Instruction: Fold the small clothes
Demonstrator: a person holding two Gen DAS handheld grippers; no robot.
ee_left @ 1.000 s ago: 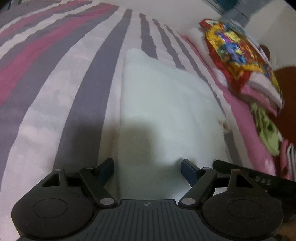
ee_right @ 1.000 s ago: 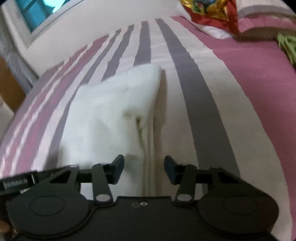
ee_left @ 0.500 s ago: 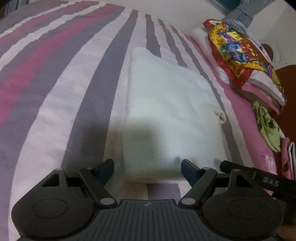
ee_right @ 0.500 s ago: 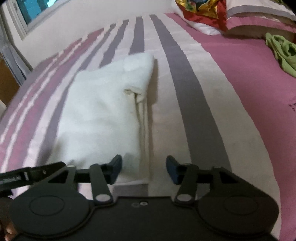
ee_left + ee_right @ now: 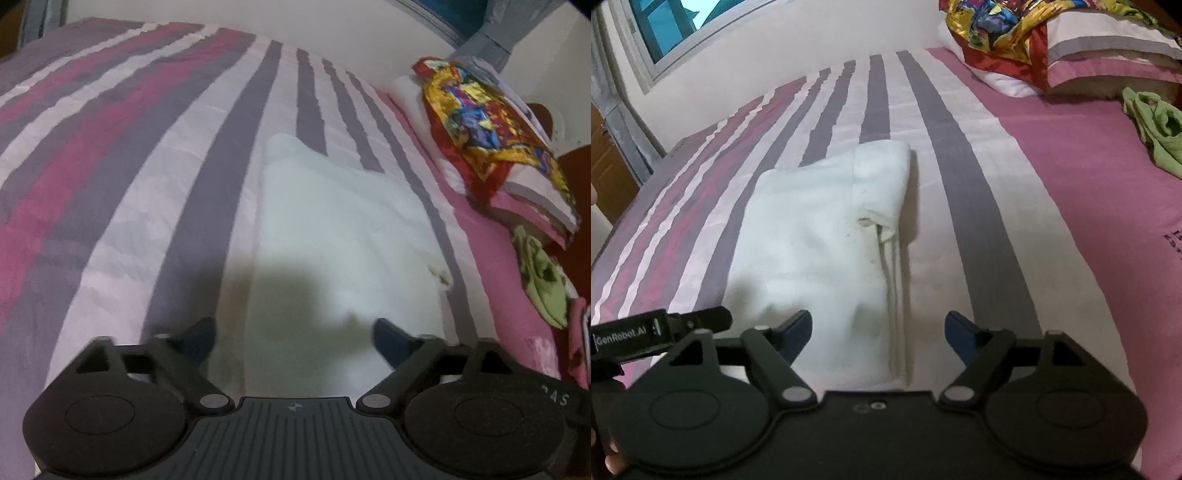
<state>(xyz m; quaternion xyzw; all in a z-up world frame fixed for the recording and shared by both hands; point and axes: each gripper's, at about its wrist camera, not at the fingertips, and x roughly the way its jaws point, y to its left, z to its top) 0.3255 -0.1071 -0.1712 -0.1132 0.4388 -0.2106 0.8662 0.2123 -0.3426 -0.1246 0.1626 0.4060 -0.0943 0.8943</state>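
With my left tool (image 5: 293, 338) and right tool (image 5: 878, 330) both opening and gripping nothing, the folded white cotton garment (image 5: 820, 240) mid-bed on the striped bedsheet (image 5: 979, 206) could spring open if a finger snags its near edge.

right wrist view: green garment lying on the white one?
No: the green garment lies apart on the pink sheet, right of the white garment.
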